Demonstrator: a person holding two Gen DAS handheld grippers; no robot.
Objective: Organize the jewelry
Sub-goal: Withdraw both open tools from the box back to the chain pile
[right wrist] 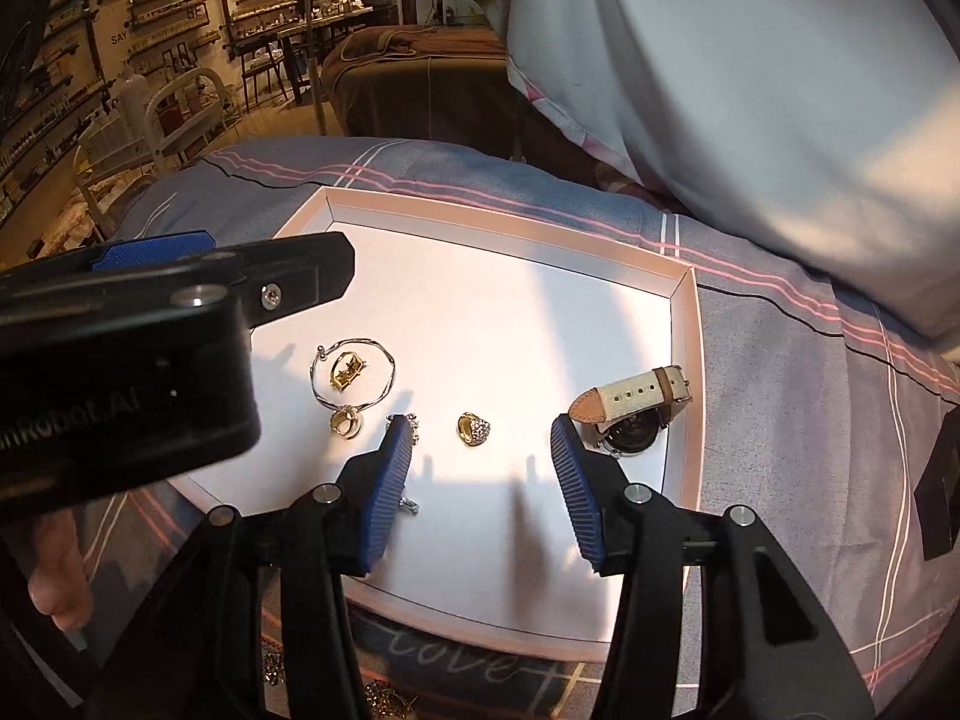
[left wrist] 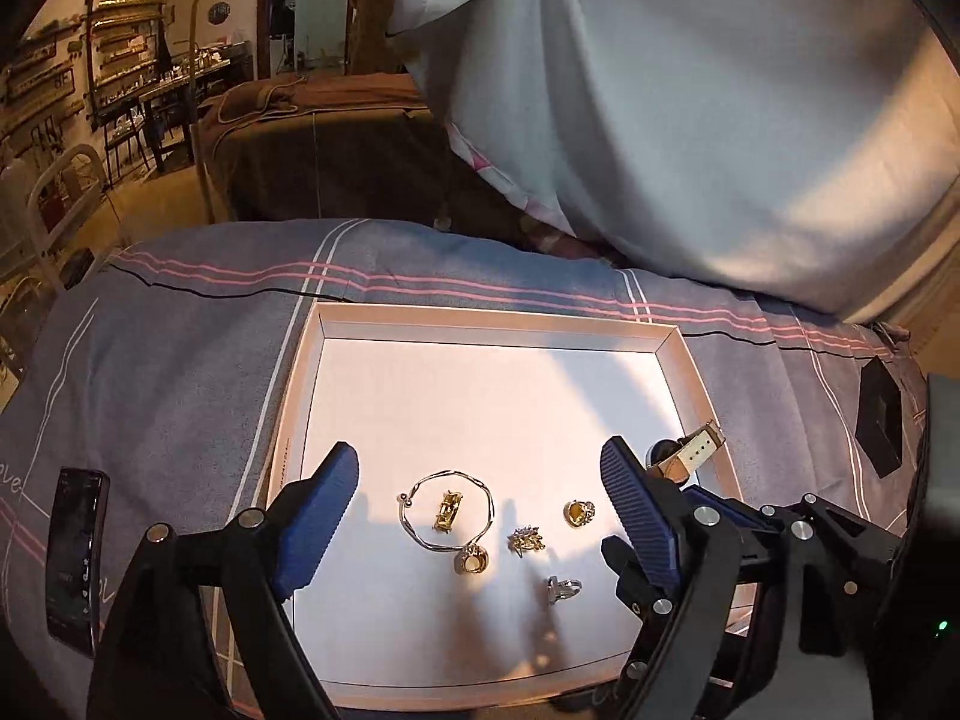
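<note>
The left tool (left wrist: 480, 492) hangs nearest the lens, its blue ribbed fingers (left wrist: 318, 516) spread wide over the tray (left wrist: 492, 321) and holding nothing. The right tool (right wrist: 483, 468) is likewise wide open and empty, above the tray's near half.

Inside the white tray lie seven pieces: one silver bangle (left wrist: 447, 516) with one gold rectangular ring (left wrist: 449, 510) inside its loop, one gold ring (left wrist: 472, 560) touching the bangle's near edge, one small gold sparkly cluster (left wrist: 526, 540), one gold ring with stones (left wrist: 579, 512), one silver ring (left wrist: 562, 589) closest to the camera, and one watch (right wrist: 630, 414) with a cream strap against the right wall.

The tray sits on a bed covered in grey cloth (left wrist: 180, 372) with pink and white stripes. One dark phone (left wrist: 75, 552) lies left of it, one black box (left wrist: 879, 426) right. Behind stand a brown-draped massage bed (left wrist: 312, 138), wall shelves (left wrist: 120, 54) and a pale hanging sheet (left wrist: 690, 90).
</note>
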